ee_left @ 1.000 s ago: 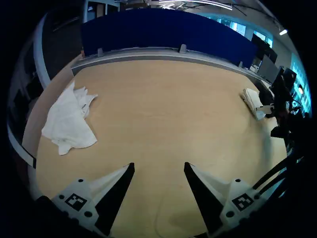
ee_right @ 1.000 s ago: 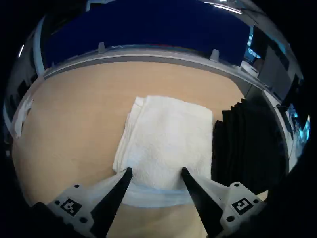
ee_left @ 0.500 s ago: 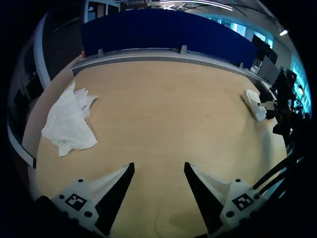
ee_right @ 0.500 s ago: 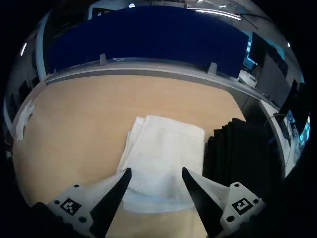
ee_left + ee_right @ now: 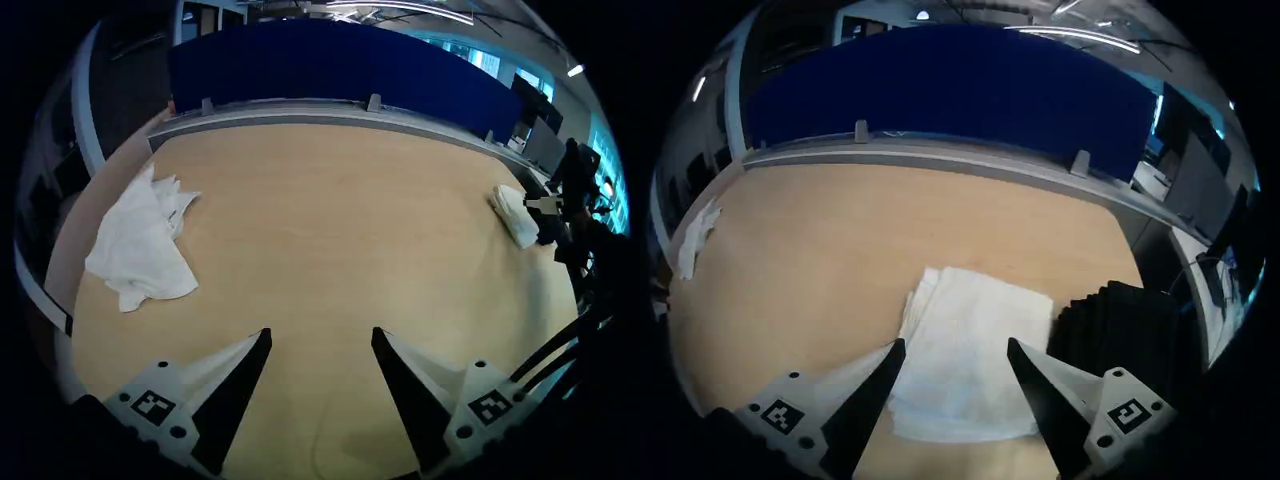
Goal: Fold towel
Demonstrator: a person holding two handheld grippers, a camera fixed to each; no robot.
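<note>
A folded white towel [image 5: 972, 352] is seen flat on the wooden table [image 5: 816, 240], just beside a black stack [image 5: 1128, 336]. The right gripper [image 5: 954, 342] is held apart over it, gripping nothing. A crumpled towel [image 5: 140, 244] is judged to remain unfolded, well apart from the left gripper [image 5: 320, 330], which is also apart and empty.

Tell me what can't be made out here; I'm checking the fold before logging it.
- Folded towel, right gripper view: near corners hidden behind the right gripper and its fingers.
- Black ribbed stack, right gripper view: too dark and cut off at the view's edge to identify.
- Crumpled towel, left gripper view: its own folds hide the lower layers.
</note>
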